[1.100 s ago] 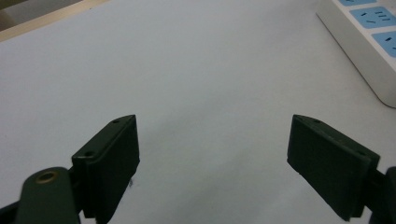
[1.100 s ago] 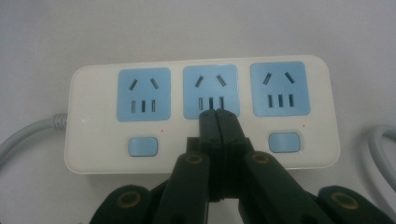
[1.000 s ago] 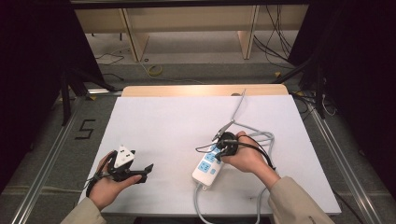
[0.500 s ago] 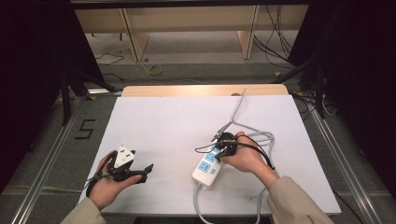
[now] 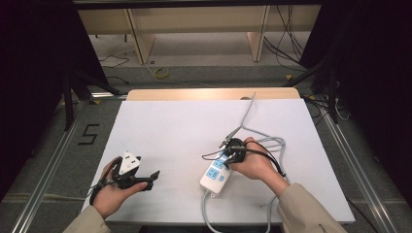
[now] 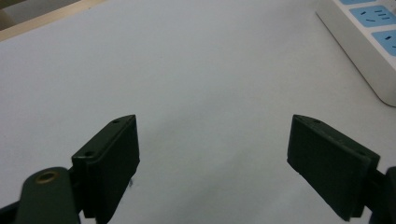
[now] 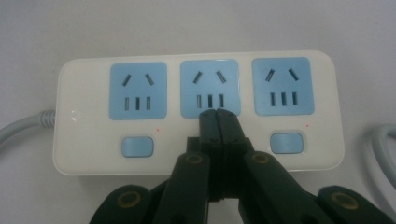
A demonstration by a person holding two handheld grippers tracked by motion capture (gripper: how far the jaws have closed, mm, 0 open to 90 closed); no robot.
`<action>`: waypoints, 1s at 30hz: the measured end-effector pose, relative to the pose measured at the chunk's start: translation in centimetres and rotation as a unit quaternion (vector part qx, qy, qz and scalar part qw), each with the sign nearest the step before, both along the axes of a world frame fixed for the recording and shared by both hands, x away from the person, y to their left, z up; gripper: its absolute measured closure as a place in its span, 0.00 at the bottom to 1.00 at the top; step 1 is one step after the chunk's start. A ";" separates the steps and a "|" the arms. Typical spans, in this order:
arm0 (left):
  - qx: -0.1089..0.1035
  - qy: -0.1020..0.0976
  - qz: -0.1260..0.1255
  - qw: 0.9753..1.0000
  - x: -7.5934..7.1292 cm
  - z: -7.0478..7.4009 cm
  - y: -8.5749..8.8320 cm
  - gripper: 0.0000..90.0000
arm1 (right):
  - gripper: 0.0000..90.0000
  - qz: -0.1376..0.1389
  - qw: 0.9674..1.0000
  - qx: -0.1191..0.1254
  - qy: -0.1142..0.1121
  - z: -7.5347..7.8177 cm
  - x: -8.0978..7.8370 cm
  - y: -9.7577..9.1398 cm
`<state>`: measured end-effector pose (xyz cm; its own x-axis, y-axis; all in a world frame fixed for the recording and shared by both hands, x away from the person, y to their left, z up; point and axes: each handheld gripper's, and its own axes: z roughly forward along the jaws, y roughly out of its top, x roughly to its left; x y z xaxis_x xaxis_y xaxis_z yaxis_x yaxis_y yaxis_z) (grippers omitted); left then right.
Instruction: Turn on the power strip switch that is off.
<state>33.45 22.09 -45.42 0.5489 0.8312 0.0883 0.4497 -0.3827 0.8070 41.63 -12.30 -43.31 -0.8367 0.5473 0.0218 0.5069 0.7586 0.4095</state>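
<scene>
Your right gripper (image 7: 218, 116) points down at the white power strip (image 5: 216, 173), its jaws pressed together with nothing between them and the tips over the lower edge of the middle blue socket (image 7: 210, 88), right above the middle switch. The strip lies on the white table (image 5: 184, 131) near its front edge, its grey cable (image 5: 208, 216) running off toward you. Your left gripper (image 6: 215, 154) hovers over bare tabletop at the front left, jaws wide apart and empty, well apart from the strip.
</scene>
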 end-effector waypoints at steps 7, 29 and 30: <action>0.000 0.001 0.000 1.000 0.0 0.0 0.0 0.18 | 1.00 -0.003 1.000 -0.001 0.000 -0.1 0.0 0.1; -0.001 0.002 0.001 1.000 0.0 -0.1 0.0 0.18 | 1.00 -0.017 1.000 -0.002 0.002 -0.3 -0.1 0.2; -0.001 0.002 0.001 1.000 0.0 -0.1 0.0 0.18 | 1.00 -0.014 1.000 -0.005 0.002 -0.3 -0.1 0.1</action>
